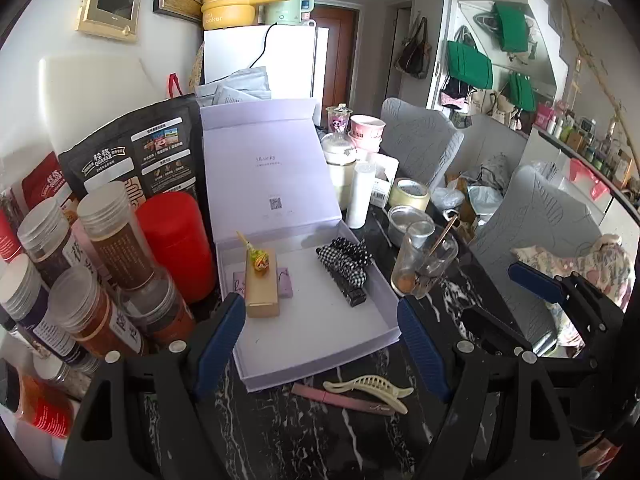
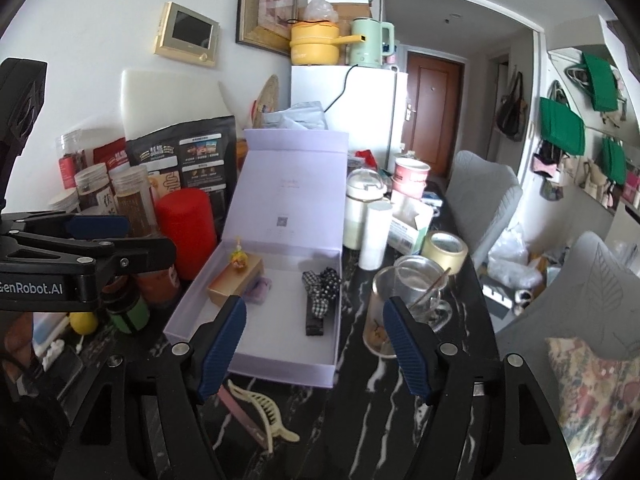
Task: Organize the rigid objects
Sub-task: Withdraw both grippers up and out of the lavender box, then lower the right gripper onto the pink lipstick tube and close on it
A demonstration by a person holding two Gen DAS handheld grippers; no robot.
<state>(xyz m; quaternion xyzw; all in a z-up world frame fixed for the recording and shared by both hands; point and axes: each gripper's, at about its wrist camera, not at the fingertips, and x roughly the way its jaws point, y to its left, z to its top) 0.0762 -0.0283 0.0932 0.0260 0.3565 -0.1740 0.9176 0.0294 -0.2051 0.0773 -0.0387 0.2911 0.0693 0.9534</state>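
Left wrist: both ribbed tools (image 1: 322,344) (image 2: 314,346) agape, empty, above matte lilac box (image 1: 320,344).

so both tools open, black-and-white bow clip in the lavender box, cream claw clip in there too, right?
Not quite: the cream claw clip lies on the black marble table in front of the lavender box, beside a pink pen, not inside. The left wrist view shows it. The rest holds.

Both wrist cameras look forward and downward, close over the black marble table (image 1: 304,432). Both views share the open lilac cardboard box (image 1: 320,332) (image 2: 280,344).
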